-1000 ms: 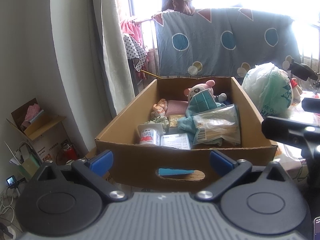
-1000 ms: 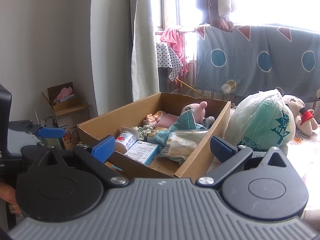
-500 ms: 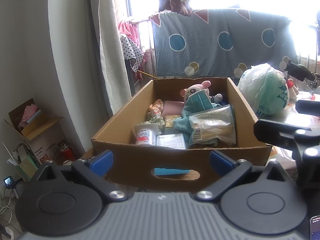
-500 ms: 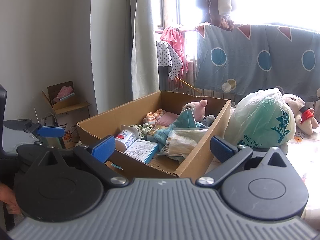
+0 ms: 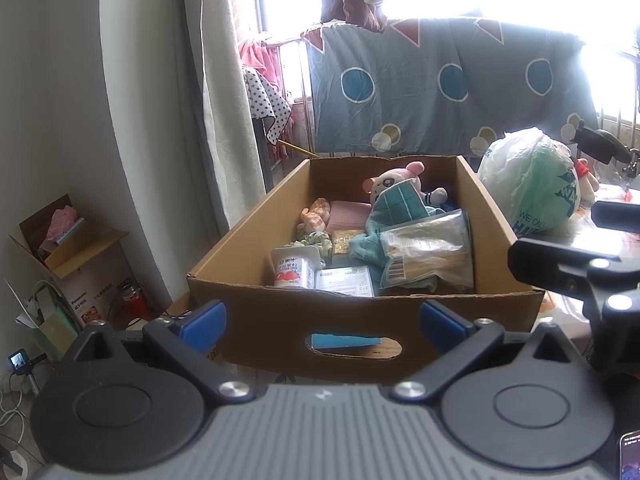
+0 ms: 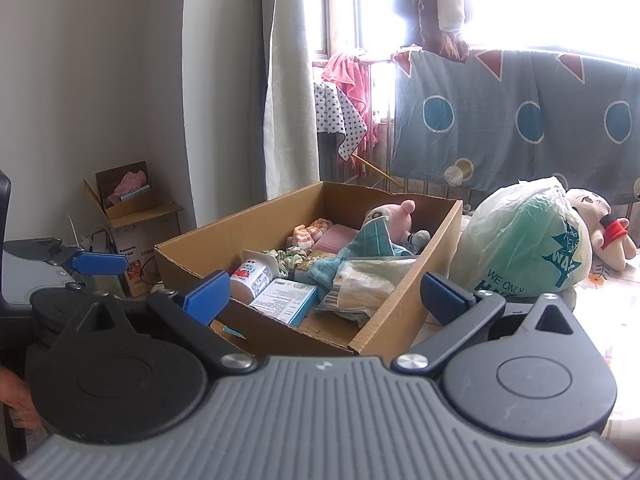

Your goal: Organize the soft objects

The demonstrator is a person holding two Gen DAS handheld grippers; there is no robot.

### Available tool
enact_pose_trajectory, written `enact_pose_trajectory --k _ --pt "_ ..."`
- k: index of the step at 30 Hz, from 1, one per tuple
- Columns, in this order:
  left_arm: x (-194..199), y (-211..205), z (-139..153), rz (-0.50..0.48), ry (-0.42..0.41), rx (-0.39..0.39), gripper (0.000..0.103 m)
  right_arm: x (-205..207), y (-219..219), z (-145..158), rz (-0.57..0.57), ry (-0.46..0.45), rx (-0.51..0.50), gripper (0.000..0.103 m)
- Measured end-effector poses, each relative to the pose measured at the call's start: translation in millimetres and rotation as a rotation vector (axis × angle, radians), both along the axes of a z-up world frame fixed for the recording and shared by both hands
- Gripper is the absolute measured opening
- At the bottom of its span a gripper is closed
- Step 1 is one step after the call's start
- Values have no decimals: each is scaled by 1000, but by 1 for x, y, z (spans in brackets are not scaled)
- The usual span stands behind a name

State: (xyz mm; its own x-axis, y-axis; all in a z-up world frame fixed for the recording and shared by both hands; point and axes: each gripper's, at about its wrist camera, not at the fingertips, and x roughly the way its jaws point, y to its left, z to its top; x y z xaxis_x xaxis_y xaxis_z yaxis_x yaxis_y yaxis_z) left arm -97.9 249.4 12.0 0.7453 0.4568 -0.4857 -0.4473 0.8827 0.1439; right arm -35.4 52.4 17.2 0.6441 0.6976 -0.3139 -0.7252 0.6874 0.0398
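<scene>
Item: pink plush toy (image 5: 394,184), at the far end of the cardboard box (image 5: 360,320) under a teal cloth (image 5: 394,210); likely light, squashy, best pinched at the head; left gripper (image 5: 320,318) and right gripper (image 6: 326,294) both spread, empty.

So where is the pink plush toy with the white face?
The pink plush toy sits at the far end of the brown cardboard box, in both views, half covered by a teal checked cloth.
</scene>
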Motion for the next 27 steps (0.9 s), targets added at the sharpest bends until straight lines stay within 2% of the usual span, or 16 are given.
enact_pose_trajectory --k 27 --pt "-7 3 2 14 -8 -9 103 0 3 -1 5 1 -18 102"
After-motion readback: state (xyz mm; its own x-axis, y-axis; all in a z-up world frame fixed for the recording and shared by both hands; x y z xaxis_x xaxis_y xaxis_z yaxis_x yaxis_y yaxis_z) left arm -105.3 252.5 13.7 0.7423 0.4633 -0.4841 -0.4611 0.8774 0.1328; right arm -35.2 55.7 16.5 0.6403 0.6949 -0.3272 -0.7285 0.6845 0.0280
